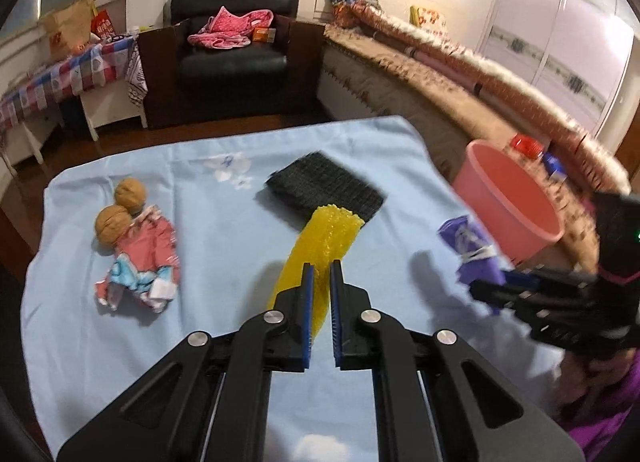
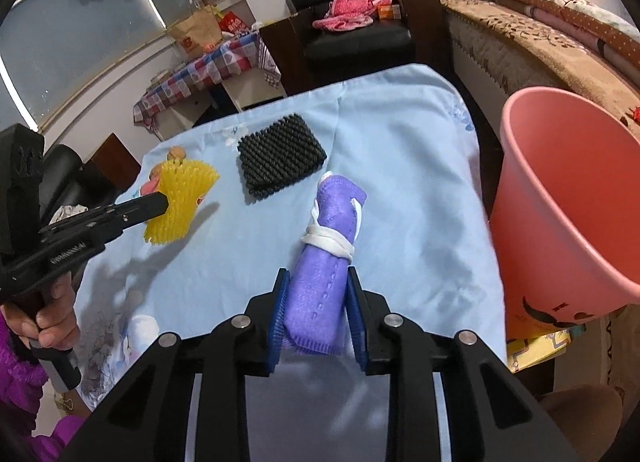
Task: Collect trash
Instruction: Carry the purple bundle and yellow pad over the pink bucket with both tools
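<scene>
Nearest the right wrist camera, the right tool (image 2: 316,294) is clamped on a rolled purple cloth face mask bound with its white ear loop (image 2: 328,254), held above the counter draped in a pale blue cloth (image 2: 420,182). Just to its right stands the pink plastic bucket (image 2: 568,198), tilted with its mouth toward the mask. The left tool (image 1: 321,286) grips a yellow bumpy plastic mesh sleeve (image 1: 320,238) between its blue pads, lifted off the cloth. Beyond it a black knobbly foam pad (image 1: 324,190) lies flat mid-counter. At the far left side, a crumpled pink and blue wrapper (image 1: 140,266) lies touching two brown walnuts (image 1: 118,206). A black leather armchair (image 1: 232,50) stands past the counter.
</scene>
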`<action>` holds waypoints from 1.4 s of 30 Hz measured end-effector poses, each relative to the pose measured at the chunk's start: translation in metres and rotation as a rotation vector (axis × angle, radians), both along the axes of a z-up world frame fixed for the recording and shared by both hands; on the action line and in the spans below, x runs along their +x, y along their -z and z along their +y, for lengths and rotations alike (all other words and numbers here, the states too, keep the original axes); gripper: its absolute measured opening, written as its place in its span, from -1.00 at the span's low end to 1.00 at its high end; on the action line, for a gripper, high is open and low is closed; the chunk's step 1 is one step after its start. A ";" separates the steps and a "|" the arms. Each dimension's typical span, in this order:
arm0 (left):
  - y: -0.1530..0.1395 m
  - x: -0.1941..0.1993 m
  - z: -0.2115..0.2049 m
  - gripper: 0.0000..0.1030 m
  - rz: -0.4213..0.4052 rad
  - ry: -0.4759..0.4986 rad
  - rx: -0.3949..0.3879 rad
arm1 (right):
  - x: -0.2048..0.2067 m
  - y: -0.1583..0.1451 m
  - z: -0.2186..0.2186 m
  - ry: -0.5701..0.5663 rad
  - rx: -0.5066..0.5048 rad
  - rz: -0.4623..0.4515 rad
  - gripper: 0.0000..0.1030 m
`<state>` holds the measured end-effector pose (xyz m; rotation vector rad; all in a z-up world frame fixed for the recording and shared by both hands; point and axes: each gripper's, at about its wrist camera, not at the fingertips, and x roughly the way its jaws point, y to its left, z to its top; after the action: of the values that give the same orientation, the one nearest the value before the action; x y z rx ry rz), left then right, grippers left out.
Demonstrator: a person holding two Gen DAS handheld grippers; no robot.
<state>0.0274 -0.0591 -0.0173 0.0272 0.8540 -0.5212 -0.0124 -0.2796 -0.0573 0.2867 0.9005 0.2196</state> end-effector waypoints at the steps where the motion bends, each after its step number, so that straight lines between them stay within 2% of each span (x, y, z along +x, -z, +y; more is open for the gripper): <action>1: -0.004 -0.001 -0.004 -0.86 0.000 0.006 -0.017 | -0.001 -0.002 -0.001 0.005 0.000 -0.008 -0.48; 10: -0.029 -0.003 -0.053 -0.86 -0.018 0.081 -0.117 | -0.011 -0.025 -0.025 0.090 -0.029 -0.087 -0.48; 20: -0.050 -0.004 -0.117 -0.86 -0.017 0.183 -0.197 | -0.023 -0.044 -0.082 0.256 -0.063 -0.137 -0.48; 31: -0.059 -0.001 -0.191 -0.86 -0.002 0.279 -0.195 | -0.034 -0.047 -0.152 0.432 -0.064 -0.160 -0.48; 42: -0.051 0.006 -0.244 -0.86 0.022 0.318 -0.165 | -0.031 -0.033 -0.182 0.493 -0.085 -0.147 -0.48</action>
<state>0.0329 -0.3030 0.0333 0.0057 0.8303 -0.8907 -0.0432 -0.4613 -0.0238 0.3984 0.6682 -0.2508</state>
